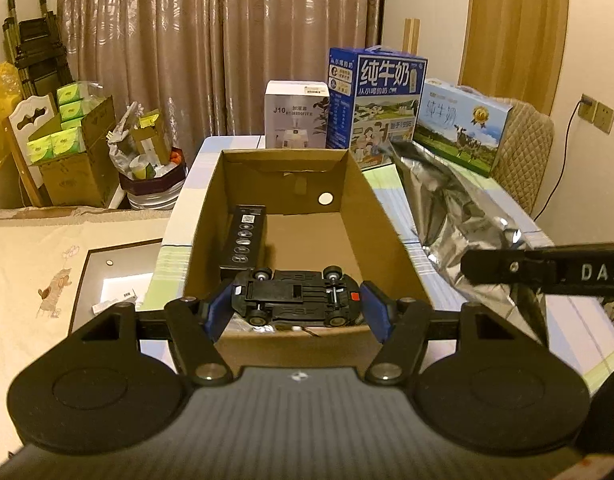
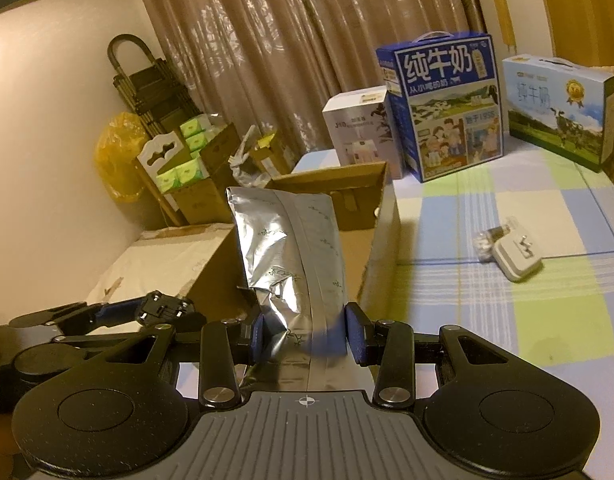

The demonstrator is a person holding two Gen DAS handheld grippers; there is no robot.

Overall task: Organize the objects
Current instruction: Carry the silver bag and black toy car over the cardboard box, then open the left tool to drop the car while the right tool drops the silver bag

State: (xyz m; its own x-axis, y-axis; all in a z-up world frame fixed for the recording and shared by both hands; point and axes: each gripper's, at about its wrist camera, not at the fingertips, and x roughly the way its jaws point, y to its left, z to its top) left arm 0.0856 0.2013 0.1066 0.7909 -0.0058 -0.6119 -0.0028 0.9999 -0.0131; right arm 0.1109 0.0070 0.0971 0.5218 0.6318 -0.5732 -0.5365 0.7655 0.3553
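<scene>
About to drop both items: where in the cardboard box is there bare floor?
Cardboard box: bare floor between the black carton along its left wall and the right wall, back to the far wall. The near end is crowded: toy car in the left hand-held gripper hangs there.

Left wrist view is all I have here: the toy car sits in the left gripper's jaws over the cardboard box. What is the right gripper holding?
Observer: The right gripper is shut on a silver foil bag, held upright.
Operator: Anything left on the table?
Observer: Yes, a white charger lies on the checked tablecloth, right of the cardboard box.
Operator: Is anything beside it?
Observer: A small clear packet touches it.
</scene>
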